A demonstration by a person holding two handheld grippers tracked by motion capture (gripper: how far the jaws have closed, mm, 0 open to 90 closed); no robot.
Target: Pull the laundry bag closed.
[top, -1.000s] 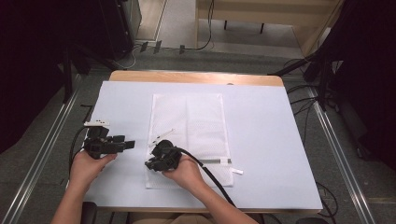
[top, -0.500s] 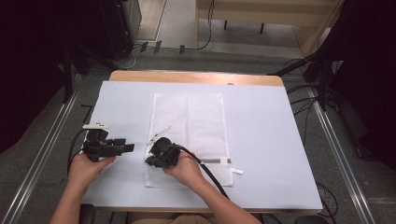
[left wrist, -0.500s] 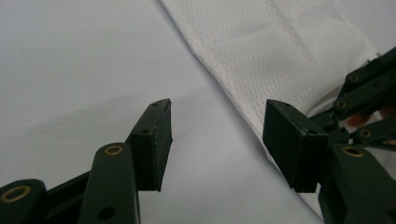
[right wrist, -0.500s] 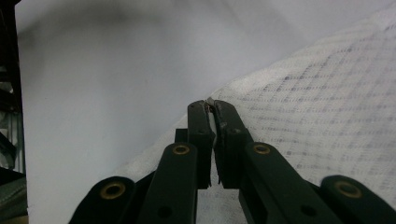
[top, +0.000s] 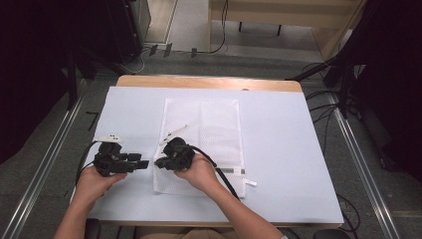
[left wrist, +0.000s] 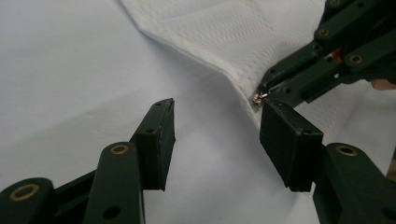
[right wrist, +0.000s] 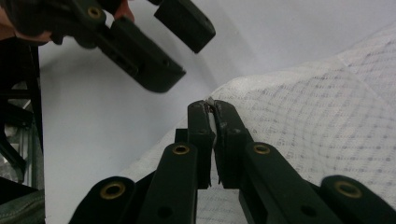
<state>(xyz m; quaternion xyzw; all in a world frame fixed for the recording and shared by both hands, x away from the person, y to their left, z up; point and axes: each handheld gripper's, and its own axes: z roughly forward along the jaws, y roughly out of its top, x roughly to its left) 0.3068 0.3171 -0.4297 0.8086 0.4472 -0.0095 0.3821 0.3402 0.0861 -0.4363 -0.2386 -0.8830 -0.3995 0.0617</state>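
High view. Table (top: 278,164) with a pale sheet over it, wooden edge at the far side. White mesh bag (top: 209,124) lying flat along the middle of the sheet, long side running away from the person. Right gripper (top: 159,162) held in the right hand (top: 196,172) over the bag's near left edge, tips on that edge, black cable (top: 219,172) trailing back across the bag. Left gripper (top: 142,163) held in the left hand (top: 97,179) on the bare sheet just left of the bag, tips aimed toward the right gripper, the two near each other and not touching. Short white tab (top: 251,183) at the bag's near right corner.

Left gripper view. Left gripper (left wrist: 217,123): jaws apart with nothing between the pads, having just been closing somewhat; bare sheet beneath. Beyond them the mesh bag (left wrist: 233,37), its edge lifted off the sheet in a ridge. Right gripper (left wrist: 266,93) clamped at that raised edge, with a small metal zipper pull (left wrist: 258,97) at its tips, just beside the left gripper's right-hand pad.

Right gripper view. Right gripper (right wrist: 211,105): jaws pressed together on a thin strip of the mesh bag (right wrist: 317,121) edge, white fabric showing in the slit between the pads. Left gripper (right wrist: 180,53) above and beyond, jaws spread, over the sheet.
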